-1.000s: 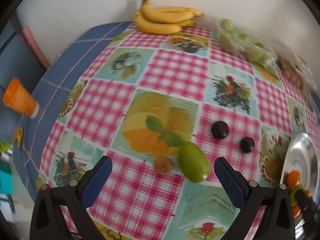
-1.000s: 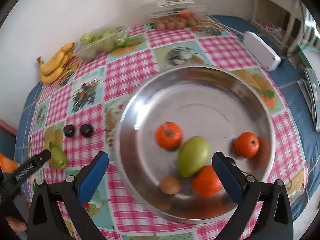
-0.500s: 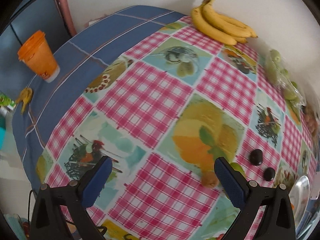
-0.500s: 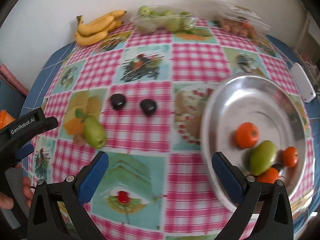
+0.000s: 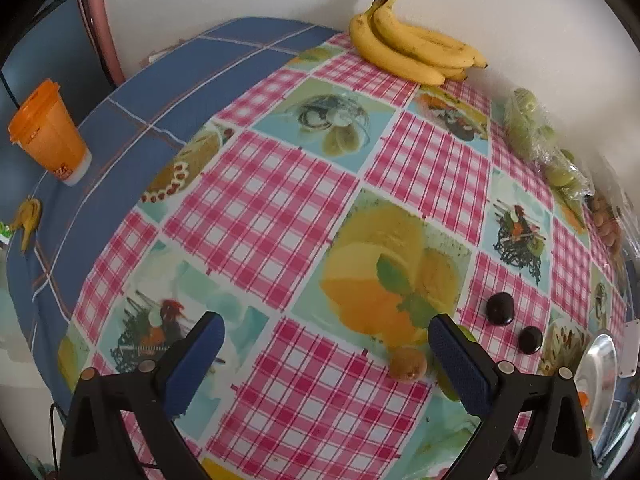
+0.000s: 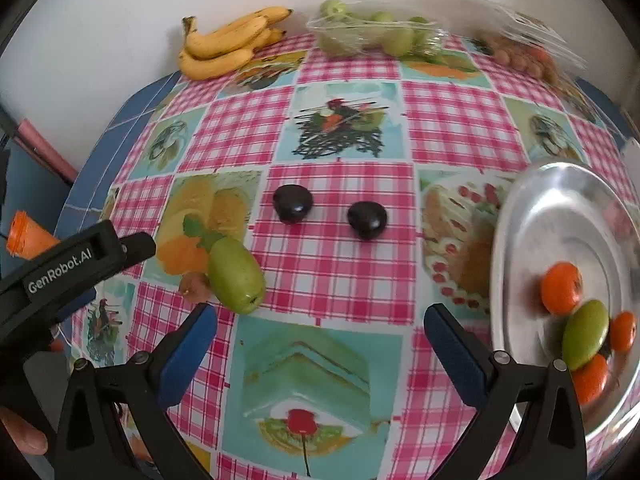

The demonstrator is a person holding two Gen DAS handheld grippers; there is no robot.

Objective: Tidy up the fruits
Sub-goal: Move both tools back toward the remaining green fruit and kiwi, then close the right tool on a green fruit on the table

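A green mango lies on the checked tablecloth beside a small brown kiwi. Two dark plums lie further back. A steel plate at the right holds three oranges and another green mango. My right gripper is open and empty above the cloth, in front of the plums. My left gripper is open and empty; the kiwi sits just left of its right finger, which hides most of the mango. The plums lie to its right.
A banana bunch, a bag of green fruit and a pack of brown fruit line the back wall. An orange cup and a banana peel sit on the blue cloth at the left. The plate's edge shows in the left wrist view.
My right gripper swung left from over the plate to the cloth in front of the plums. My left gripper turned left, then drifted back towards the kiwi.
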